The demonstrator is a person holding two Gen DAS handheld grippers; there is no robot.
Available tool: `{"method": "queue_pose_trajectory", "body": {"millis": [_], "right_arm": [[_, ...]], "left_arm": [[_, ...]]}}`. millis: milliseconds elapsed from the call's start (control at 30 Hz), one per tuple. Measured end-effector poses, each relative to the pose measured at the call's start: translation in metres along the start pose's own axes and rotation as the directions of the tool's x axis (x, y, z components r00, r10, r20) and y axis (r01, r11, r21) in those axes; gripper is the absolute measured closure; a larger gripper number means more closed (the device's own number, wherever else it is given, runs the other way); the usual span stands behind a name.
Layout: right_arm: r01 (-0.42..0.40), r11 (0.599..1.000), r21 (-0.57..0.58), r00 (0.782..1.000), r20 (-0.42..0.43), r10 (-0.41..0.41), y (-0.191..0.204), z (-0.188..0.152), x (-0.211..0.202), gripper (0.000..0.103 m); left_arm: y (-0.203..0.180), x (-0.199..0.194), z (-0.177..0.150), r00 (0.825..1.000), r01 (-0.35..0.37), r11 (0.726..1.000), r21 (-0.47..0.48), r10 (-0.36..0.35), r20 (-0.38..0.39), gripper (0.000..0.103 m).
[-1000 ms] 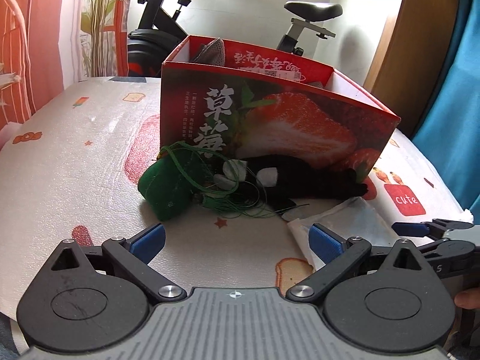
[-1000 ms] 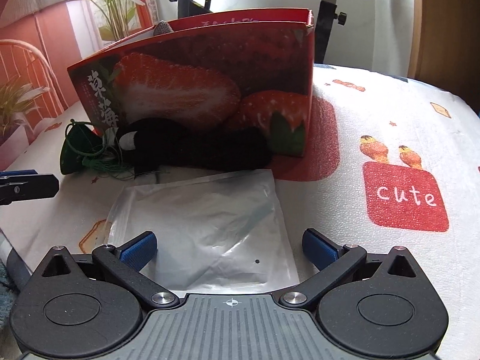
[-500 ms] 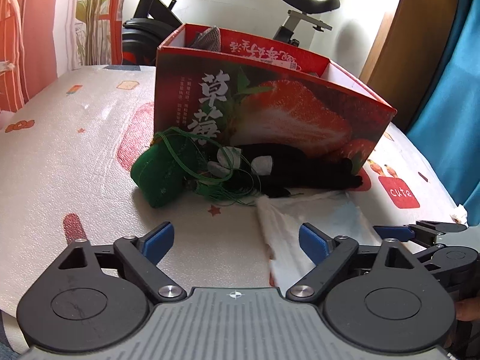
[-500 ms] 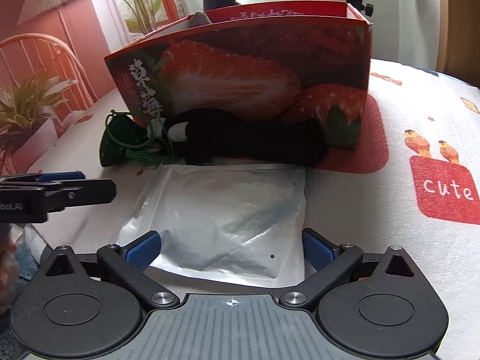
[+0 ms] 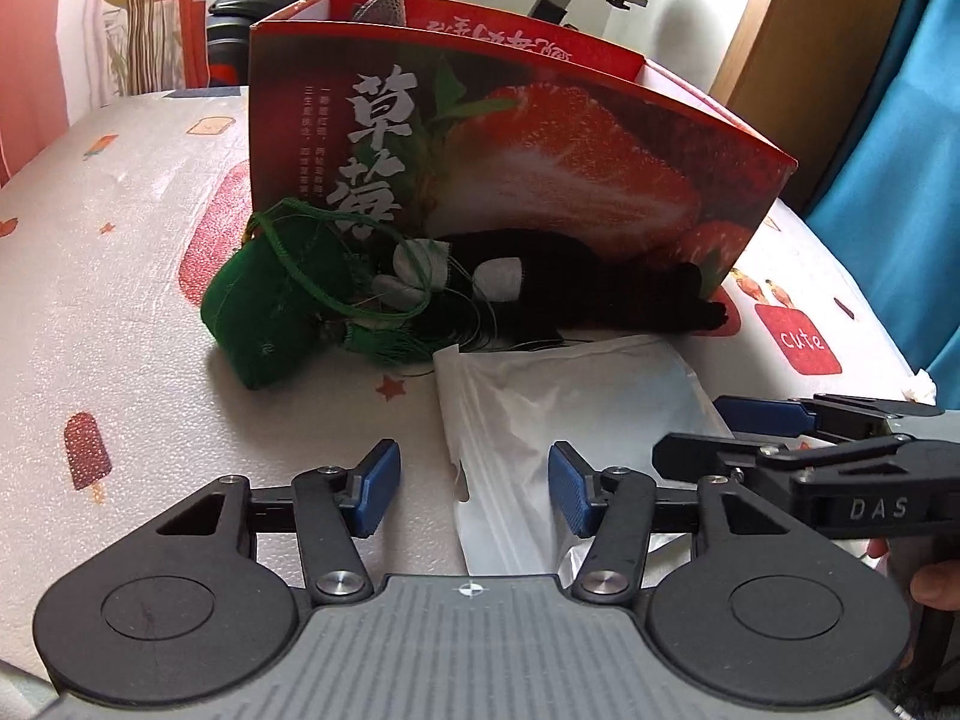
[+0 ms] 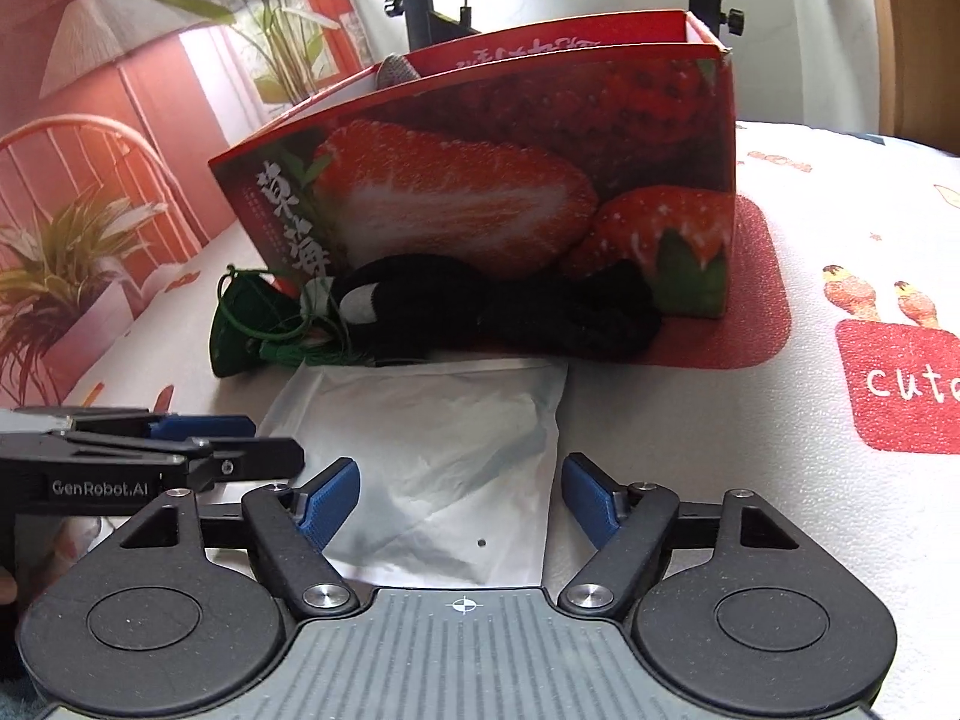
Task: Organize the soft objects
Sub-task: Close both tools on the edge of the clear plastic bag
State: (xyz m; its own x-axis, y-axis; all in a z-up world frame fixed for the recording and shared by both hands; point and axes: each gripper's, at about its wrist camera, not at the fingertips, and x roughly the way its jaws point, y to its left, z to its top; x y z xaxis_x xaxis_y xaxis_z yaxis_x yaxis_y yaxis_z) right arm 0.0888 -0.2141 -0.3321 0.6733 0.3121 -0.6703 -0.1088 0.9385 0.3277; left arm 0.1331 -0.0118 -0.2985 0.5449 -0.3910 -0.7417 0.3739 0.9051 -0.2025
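While both close, left claw [image 5: 474, 489] and right claw [image 6: 461, 495], narrower than before, straddle the bag [image 6: 444, 450] ungripped.

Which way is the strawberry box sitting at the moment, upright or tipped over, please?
Upright. The strawberry box stands on its base on the table cover, open top facing up, with a grey item poking above its rim.

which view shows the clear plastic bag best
The right wrist view: the plastic bag lies nearly whole between its fingers. In the left wrist view the bag is skewed and partly hidden behind the gripper.
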Motion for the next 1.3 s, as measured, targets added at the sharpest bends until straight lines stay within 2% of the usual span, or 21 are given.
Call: {"method": "queue_pose_trajectory", "body": {"millis": [200, 467, 567, 633, 800, 1067, 1167, 1300], "right_arm": [[0.034, 0.996, -0.081, 0.999, 0.014, -0.033, 0.009, -0.001, 0.008, 0.031], [0.029, 0.997, -0.068, 0.999, 0.021, -0.027, 0.007, -0.002, 0.007, 0.032], [0.028, 0.997, -0.066, 0.999, 0.021, -0.027, 0.007, -0.002, 0.007, 0.034], [0.018, 0.998, -0.059, 1.0, 0.021, -0.017, 0.007, -0.002, 0.006, 0.04], [0.005, 0.999, -0.035, 1.0, 0.017, -0.004, 0.004, -0.002, 0.003, 0.047], [-0.028, 1.0, -0.014, 1.0, 0.003, 0.028, 0.005, -0.003, 0.001, 0.05], [-0.03, 1.0, -0.01, 1.0, 0.007, 0.03, 0.005, -0.004, -0.001, 0.062], [-0.042, 0.999, 0.005, 0.999, 0.01, 0.042, 0.003, -0.005, -0.002, 0.067]], "left_arm": [[-0.001, 0.002, 0.0, 1.0, 0.006, 1.0, -0.005, -0.006, 0.003, 0.046], [-0.001, 0.0, 0.0, 0.999, 0.038, 0.999, -0.012, -0.038, 0.005, 0.061], [-0.001, 0.001, 0.0, 0.999, 0.049, 0.999, -0.019, -0.049, 0.004, 0.062], [0.0, 0.001, 0.0, 0.998, 0.06, 0.998, -0.026, -0.06, 0.004, 0.063], [-0.001, 0.002, -0.001, 0.996, 0.086, 0.996, -0.028, -0.086, 0.001, 0.063], [0.001, 0.002, -0.002, 0.997, 0.081, 0.996, -0.041, -0.081, 0.002, 0.062], [0.005, 0.0, -0.002, 0.998, 0.068, 0.996, -0.057, -0.068, 0.006, 0.063], [0.01, -0.002, -0.002, 0.998, 0.069, 0.995, -0.073, -0.068, 0.009, 0.063]]}}
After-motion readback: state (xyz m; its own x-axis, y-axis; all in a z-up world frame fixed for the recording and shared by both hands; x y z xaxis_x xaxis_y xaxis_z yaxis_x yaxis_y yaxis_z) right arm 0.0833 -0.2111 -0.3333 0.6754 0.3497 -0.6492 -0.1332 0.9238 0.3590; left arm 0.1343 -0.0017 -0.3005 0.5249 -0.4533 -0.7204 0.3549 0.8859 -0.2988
